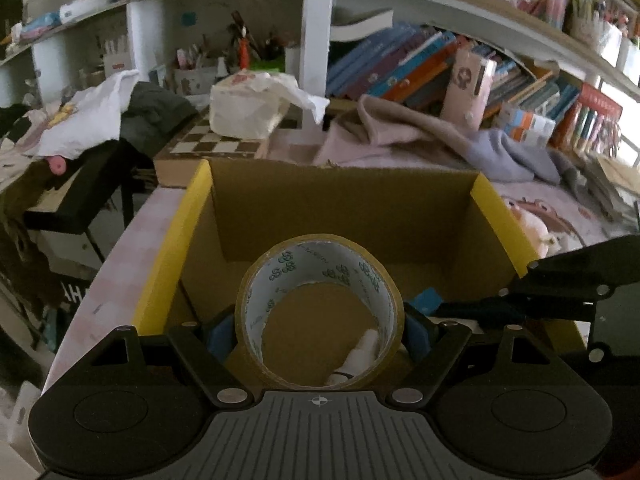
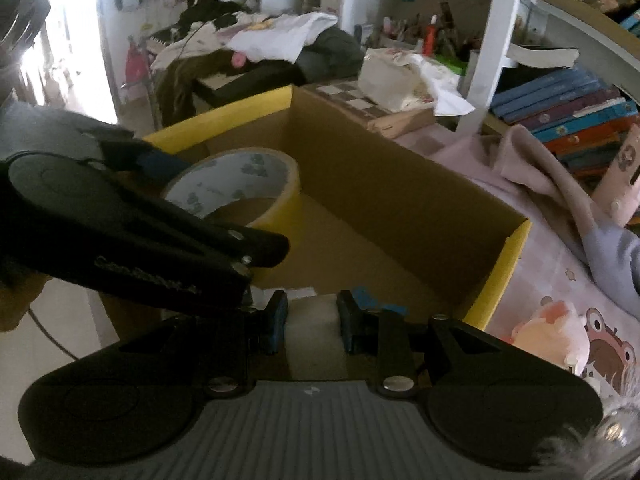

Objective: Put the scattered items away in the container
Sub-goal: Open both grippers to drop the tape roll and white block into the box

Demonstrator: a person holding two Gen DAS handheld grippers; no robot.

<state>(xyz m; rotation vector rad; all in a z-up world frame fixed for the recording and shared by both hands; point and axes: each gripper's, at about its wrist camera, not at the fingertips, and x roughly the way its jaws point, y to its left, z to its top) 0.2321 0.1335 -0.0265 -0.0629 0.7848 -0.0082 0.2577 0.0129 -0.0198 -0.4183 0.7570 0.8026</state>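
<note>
Over the cardboard box [image 1: 344, 208]: left gripper [image 1: 320, 334] clamped across tape roll [image 1: 320, 308] (stiff, light, slick-rimmed); right gripper [image 2: 312, 320] pinching a white block [image 2: 314, 330], seemingly squashy.

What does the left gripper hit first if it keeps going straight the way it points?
Probably the far inner wall of the cardboard box. The left gripper holds the tape roll over the open box, pointing across it toward that wall. Nothing else shows in between, though depth is hard to judge through the fisheye.
</note>
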